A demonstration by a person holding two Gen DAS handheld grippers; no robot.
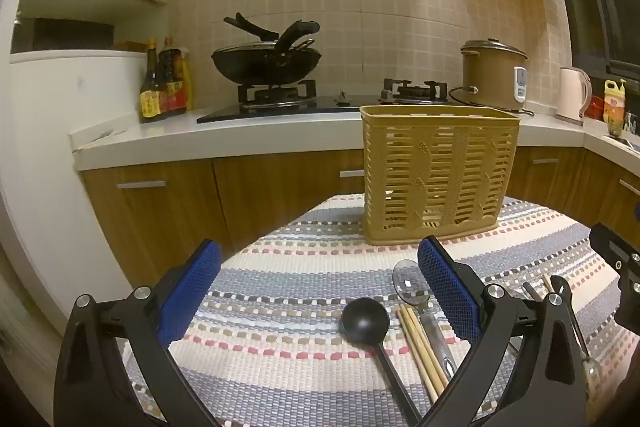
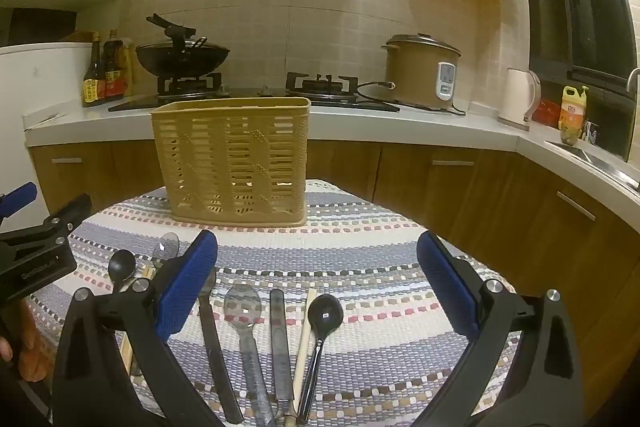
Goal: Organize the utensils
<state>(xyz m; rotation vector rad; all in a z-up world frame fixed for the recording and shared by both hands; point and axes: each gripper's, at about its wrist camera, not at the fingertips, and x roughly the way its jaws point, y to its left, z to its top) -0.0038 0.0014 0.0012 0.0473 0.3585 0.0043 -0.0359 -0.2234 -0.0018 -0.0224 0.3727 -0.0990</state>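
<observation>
A tan slotted utensil basket (image 1: pixel 438 171) (image 2: pixel 234 163) stands upright at the far side of a striped woven mat (image 1: pixel 280 307) (image 2: pixel 380 287). My left gripper (image 1: pixel 320 291) is open over the mat, nothing between its blue pads. Under it lie a black ladle (image 1: pixel 365 319), wooden chopsticks (image 1: pixel 420 347) and a clear spoon (image 1: pixel 406 281). My right gripper (image 2: pixel 316 287) is open too, above a row of utensils: a dark knife (image 2: pixel 214 343), a metal spoon (image 2: pixel 242 307), a flat metal piece (image 2: pixel 278 339), a chopstick (image 2: pixel 304 339) and a black spoon (image 2: pixel 325 315).
Behind the mat runs a white kitchen counter (image 1: pixel 224 139) with a gas hob and black wok (image 1: pixel 266 63), sauce bottles (image 1: pixel 164 87), a brown rice cooker (image 2: pixel 420 75) and a pale kettle (image 2: pixel 518 99). A sink (image 2: pixel 592 155) sits far right. Wooden cabinets stand below.
</observation>
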